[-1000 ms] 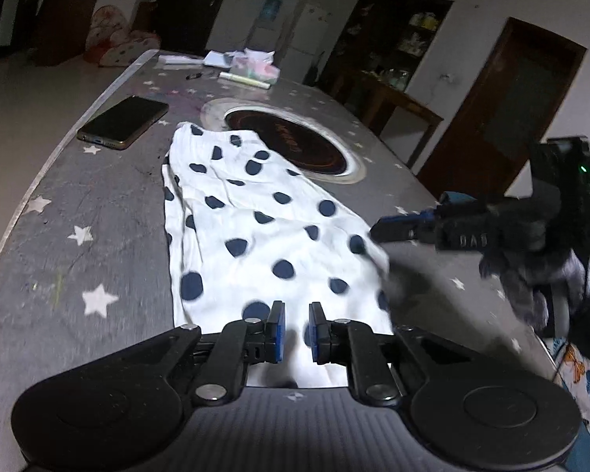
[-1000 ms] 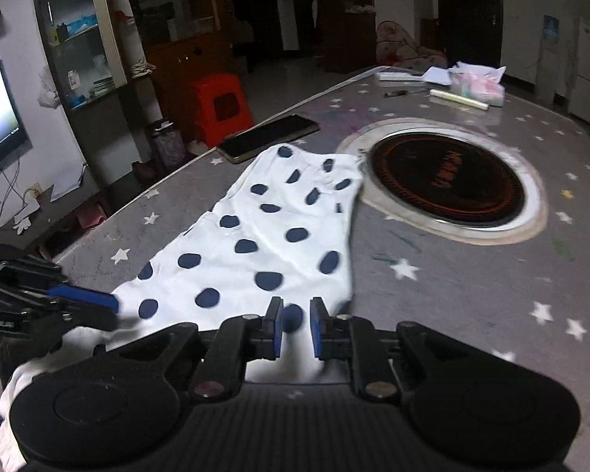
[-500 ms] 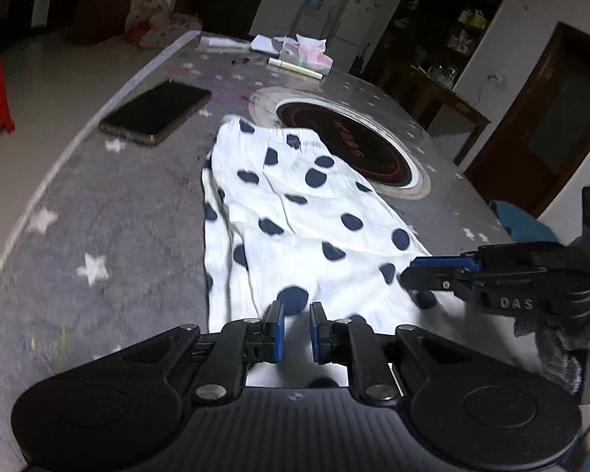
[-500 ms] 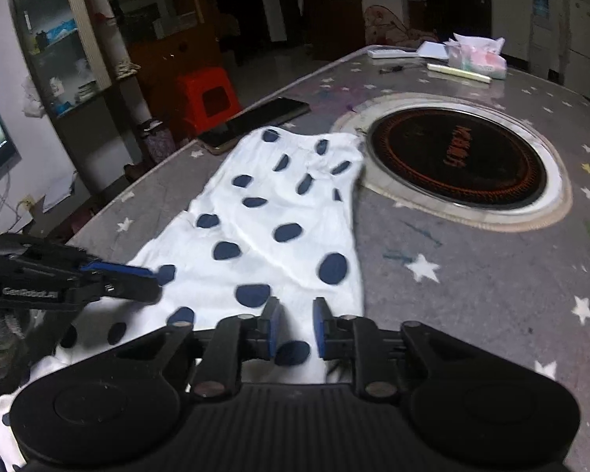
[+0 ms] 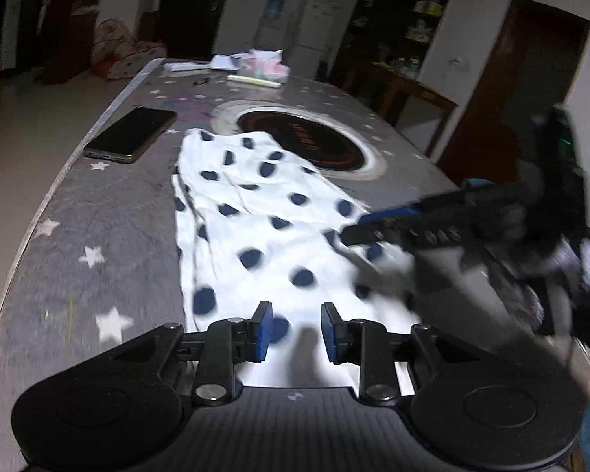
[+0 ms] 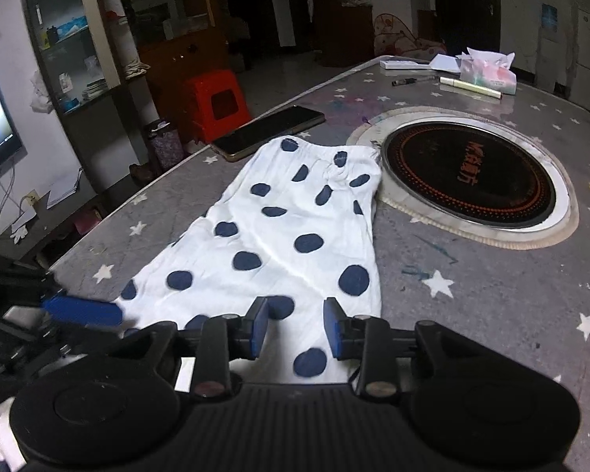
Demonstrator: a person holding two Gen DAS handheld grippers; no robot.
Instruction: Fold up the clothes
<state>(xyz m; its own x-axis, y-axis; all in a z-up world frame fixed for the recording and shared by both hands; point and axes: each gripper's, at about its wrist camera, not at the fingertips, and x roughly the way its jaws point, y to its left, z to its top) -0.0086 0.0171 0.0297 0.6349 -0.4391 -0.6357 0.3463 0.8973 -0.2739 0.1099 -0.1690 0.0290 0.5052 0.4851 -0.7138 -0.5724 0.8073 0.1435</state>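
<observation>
A white garment with dark blue dots [image 5: 263, 236] lies stretched along the grey star-patterned table [image 5: 98, 236]; it also shows in the right wrist view [image 6: 287, 236]. My left gripper [image 5: 294, 332] is open and empty above the garment's near end. My right gripper [image 6: 295, 328] is open and empty above the near right part of the cloth. The right gripper also shows, blurred, in the left wrist view [image 5: 373, 232], over the garment's right edge. The left gripper's blue fingers [image 6: 82, 310] show at the left of the right wrist view, at the cloth's near left edge.
A phone [image 5: 131, 133] lies left of the garment's far end. A round black induction plate [image 6: 468, 173] is set in the table right of the garment. A tissue pack [image 6: 487, 72], pens and papers lie at the far end. A red stool [image 6: 216, 98] stands beyond the table's left edge.
Both grippers have opened from shut or nearly shut. The right gripper has moved over the garment's right edge. The garment lies flatter and more stretched out on the table.
</observation>
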